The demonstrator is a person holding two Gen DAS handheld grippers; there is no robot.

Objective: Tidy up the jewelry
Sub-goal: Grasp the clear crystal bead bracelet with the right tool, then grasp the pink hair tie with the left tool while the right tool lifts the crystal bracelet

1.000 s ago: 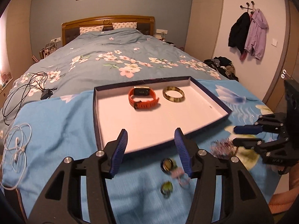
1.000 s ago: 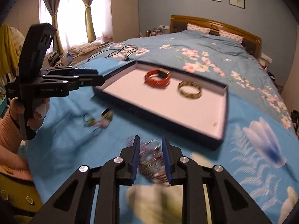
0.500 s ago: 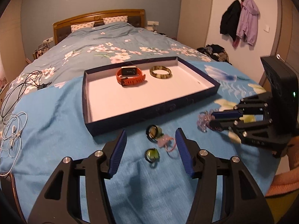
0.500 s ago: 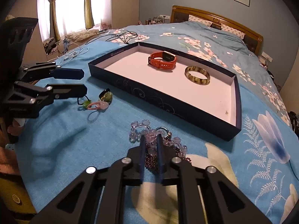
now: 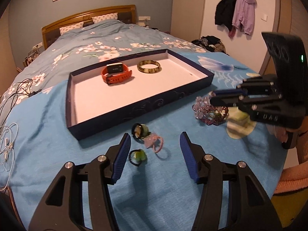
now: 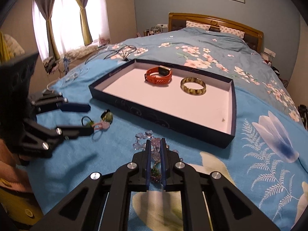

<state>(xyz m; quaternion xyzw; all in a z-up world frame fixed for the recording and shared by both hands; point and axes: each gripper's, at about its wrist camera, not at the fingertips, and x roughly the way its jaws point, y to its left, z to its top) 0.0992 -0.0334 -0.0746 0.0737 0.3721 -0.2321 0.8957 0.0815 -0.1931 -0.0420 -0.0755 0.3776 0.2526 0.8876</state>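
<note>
A: Two grippers in frame. Right gripper (image 6: 154, 144) is pinched tight on the beaded bracelets (image 5: 207, 111), a lilac and dark purple clump on the blue bedspread (image 5: 48, 138), just off the near wall of the tray (image 6: 232, 96). Its jaws have just been closing, beads between the pads.

B: Left one?

A: Left gripper (image 5: 155, 150) stands with its jaws apart, nothing clamped, low over the bedspread on the near side of the tray. Three small rings sit by its fingertips: dark ring (image 5: 139, 130) closest to the tray wall, pink ring (image 5: 154, 143) just beside it, green ring (image 5: 137, 155) a bit further from the tray, next to the left pad.

B: Touching the pads?

A: Cannot tell for the green one; the others are apart from them.

B: Inside the tray?

A: Orange watch (image 6: 158, 75) and yellow-brown bangle (image 6: 193, 86), side by side toward the far wall, not touching. Rest of the tray floor is bare white.

B: Anything else?

A: Cables (image 5: 9, 148) on the bedspread, well off the tray's left side.
</note>
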